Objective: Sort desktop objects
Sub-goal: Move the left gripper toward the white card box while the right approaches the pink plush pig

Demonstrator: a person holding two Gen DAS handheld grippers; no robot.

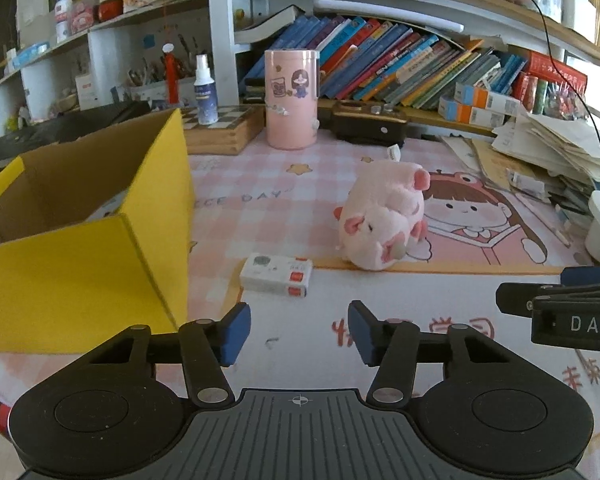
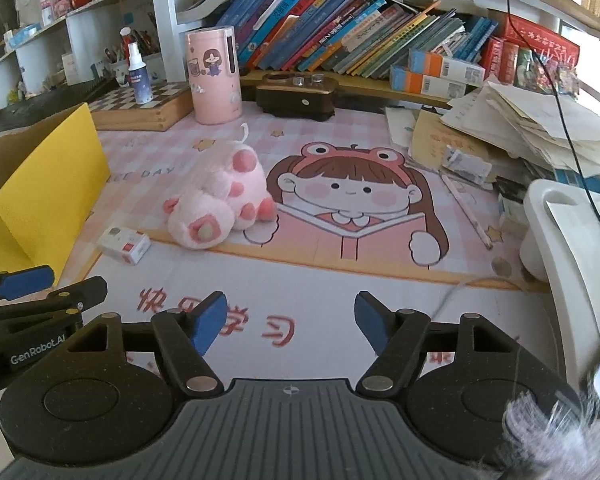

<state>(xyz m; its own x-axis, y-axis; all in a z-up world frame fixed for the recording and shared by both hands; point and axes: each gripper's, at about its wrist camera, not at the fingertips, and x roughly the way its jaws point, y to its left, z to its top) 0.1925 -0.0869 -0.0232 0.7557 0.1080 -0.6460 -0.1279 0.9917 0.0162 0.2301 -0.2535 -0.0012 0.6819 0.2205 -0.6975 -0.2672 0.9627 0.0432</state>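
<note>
Both grippers, left [image 1: 298, 332] and right [image 2: 290, 322], stand released, empty. One yellow box [image 1: 80, 272] left, contents unclear. One plush pig [image 1: 382, 220], one small carton [image 1: 276, 274].

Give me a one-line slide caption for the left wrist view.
Open left gripper faces a small white box and pink plush toy, beside a yellow cardboard box.

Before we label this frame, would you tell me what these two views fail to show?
- Yellow box interior: left wrist view, floor hidden by its near wall; right wrist view, cut off at the edge.
- Small white packet print: too small in both views.
- White container: cut off at the right edge in both views.
</note>
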